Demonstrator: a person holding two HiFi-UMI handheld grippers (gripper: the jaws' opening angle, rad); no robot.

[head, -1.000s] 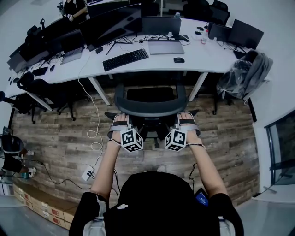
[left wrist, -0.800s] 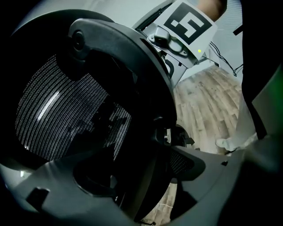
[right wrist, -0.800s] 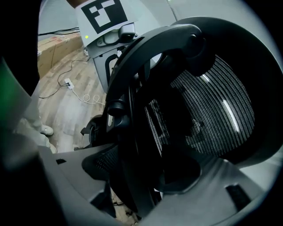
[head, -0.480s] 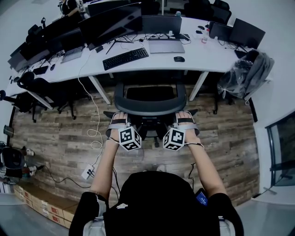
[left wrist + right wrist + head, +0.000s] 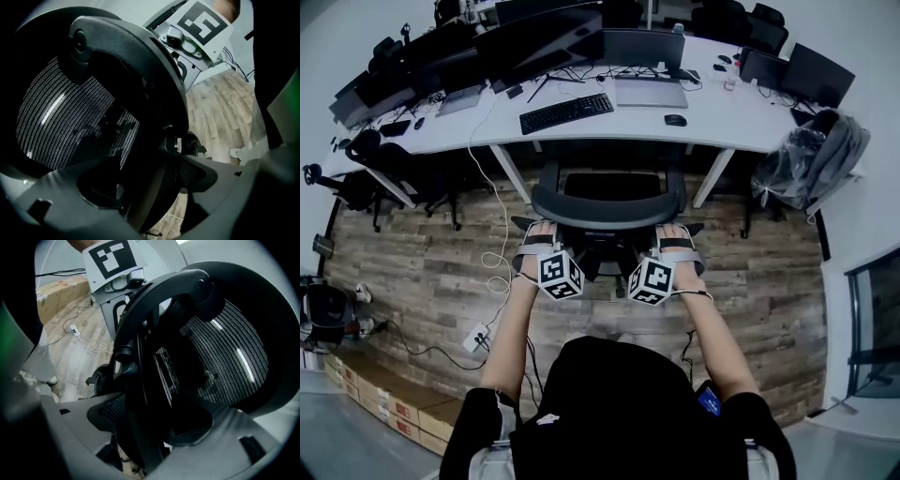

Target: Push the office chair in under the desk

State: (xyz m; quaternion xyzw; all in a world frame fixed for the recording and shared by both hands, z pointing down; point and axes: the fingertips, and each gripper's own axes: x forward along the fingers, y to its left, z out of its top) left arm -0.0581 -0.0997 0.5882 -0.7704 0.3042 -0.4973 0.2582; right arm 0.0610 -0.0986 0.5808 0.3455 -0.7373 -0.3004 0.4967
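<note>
A black mesh office chair [image 5: 607, 215] faces the white desk [image 5: 745, 108], its seat partly under the desk edge. My left gripper [image 5: 538, 232] holds the left side of the backrest rim, and my right gripper [image 5: 676, 234] holds the right side. In the left gripper view the chair's mesh back [image 5: 70, 122] and frame fill the picture, and the left gripper [image 5: 154, 187] has its grey jaws on either side of the frame. The right gripper view mirrors this: mesh back [image 5: 225, 357], with the right gripper [image 5: 140, 427] clamped over the frame. Fingertips are hidden behind the rim.
On the desk lie a keyboard [image 5: 565, 112], a laptop [image 5: 649, 91], a mouse [image 5: 675, 119] and monitors. Desk legs [image 5: 514, 175] flank the chair. Another chair with a bag [image 5: 811, 155] stands at right, dark chairs [image 5: 380, 173] at left. A power strip [image 5: 478, 339] lies on the wood floor.
The chair has rolled forward toward the desk, its seat going further under the edge. Both grippers have moved forward with the backrest.
</note>
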